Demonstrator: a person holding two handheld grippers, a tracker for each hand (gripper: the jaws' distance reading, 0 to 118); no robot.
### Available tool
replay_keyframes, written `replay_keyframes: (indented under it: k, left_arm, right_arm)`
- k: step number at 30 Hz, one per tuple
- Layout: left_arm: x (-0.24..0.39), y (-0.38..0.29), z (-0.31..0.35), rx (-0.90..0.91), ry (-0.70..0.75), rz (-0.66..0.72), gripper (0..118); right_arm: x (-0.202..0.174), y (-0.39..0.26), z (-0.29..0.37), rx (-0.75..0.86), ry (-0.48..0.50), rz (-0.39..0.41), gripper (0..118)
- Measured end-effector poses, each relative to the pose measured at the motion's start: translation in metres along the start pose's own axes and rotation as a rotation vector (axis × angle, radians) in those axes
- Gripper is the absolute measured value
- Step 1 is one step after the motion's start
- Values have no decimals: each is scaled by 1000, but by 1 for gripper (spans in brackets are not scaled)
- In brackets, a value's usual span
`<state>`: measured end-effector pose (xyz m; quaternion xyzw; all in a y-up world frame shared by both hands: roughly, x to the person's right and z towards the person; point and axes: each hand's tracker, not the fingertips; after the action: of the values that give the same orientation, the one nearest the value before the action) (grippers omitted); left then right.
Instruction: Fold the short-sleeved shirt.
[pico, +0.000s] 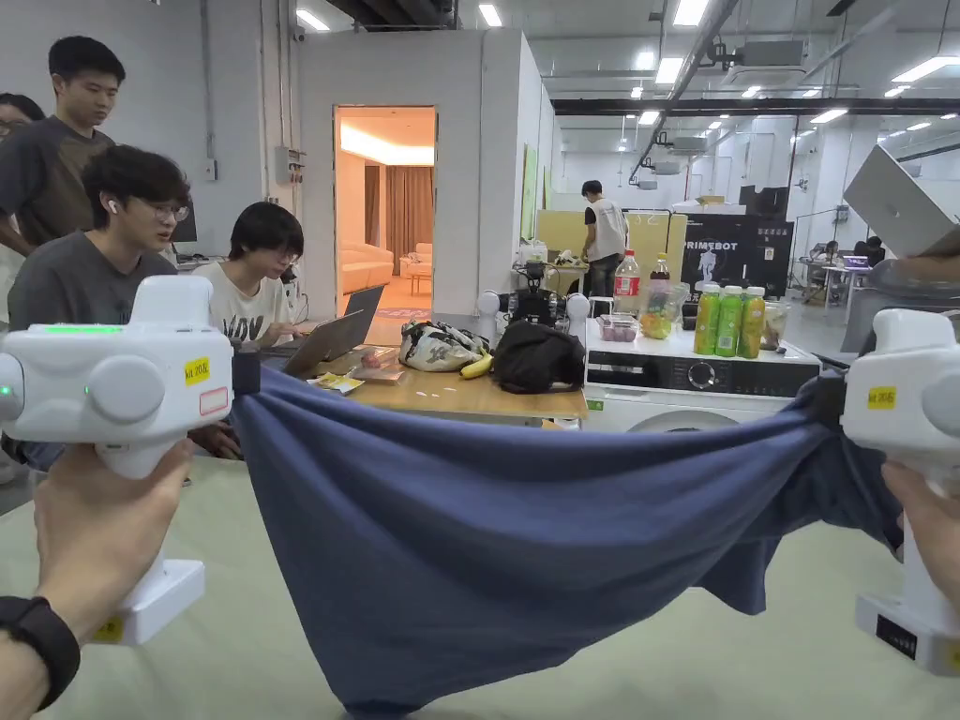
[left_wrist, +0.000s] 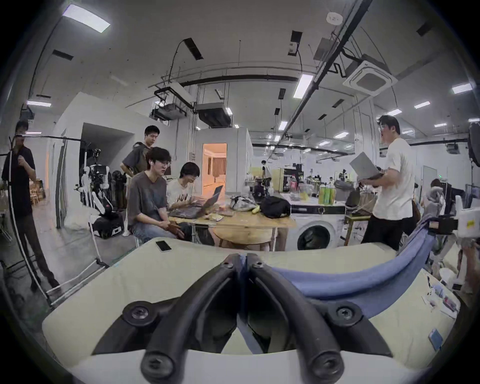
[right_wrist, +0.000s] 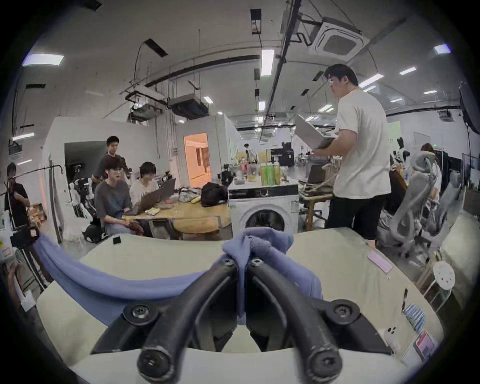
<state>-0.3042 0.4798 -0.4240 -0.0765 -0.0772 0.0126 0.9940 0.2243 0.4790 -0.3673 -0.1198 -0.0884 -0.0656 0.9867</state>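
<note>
the left gripper (left_wrist: 241, 259) was clamped on one edge of the blue shirt (pico: 525, 553), both black jaws pressed together with a thin fold of cloth pinched between them. from there the fabric ran off to that gripper's right as a sagging band toward the right gripper (right_wrist: 241, 262), which was likewise clenched on the shirt, a bunched knot of cloth standing up past its jaw tips and a loose flap falling to its right.

in the head view the shirt hung between the two grippers like a hammock, held up off the pale green table (pico: 731, 656) at both ends; its lowest fold dipped below and between them, and whether it touched the table could not be told. the left hand (pico: 98, 525) gripped the white handle under the left gripper, and the right hand (pico: 928, 534) held the other.

beyond both grippers stood a wooden table (pico: 469, 394) with people seated at laptops, and to its right a washing machine (pico: 694, 389) with green bottles (pico: 729, 322) on top.
</note>
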Motion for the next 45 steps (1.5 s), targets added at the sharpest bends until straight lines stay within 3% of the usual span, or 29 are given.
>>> replay_keyframes:
  k: [9, 11, 15, 20, 28, 37, 39, 40, 41, 42, 45]
  left_arm:
    - [-9, -108, 51, -126, -96, 67, 0]
    - [-11, -136, 75, -159, -112, 98, 0]
    - [-14, -188, 125, -216, -143, 130, 0]
    - [-30, -247, 180, -333, -153, 142, 0]
    - [-50, -314, 225, -490, -141, 170, 0]
    - [-49, -347, 239, -556, -145, 198, 0]
    - [-50, -348, 238, -555, -151, 215, 6]
    - [-51, -347, 237, -556, -154, 221, 20]
    - [-51, -345, 237, -544, -147, 225, 43]
    - [-52, -341, 238, -517, -156, 232, 50]
    - [-38, -321, 243, -421, -154, 160, 52]
  right_arm:
    - [33, -106, 34, -117, -12, 23, 0]
    - [44, -140, 56, -157, -12, -22, 0]
    - [66, -212, 106, -237, 1, -235, 0]
    - [71, -282, 176, -284, -45, -273, 0]
    - [67, -351, 219, -417, -100, -208, 0]
    - [66, -362, 230, -426, -92, -164, 0]
    - [65, -364, 234, -405, -94, -138, 11]
    - [64, -364, 237, -388, -111, -113, 26]
    - [64, -364, 240, -364, -136, -88, 53]
    - [63, -363, 245, -350, -122, -90, 67]
    - [58, -354, 257, -258, -91, -40, 72]
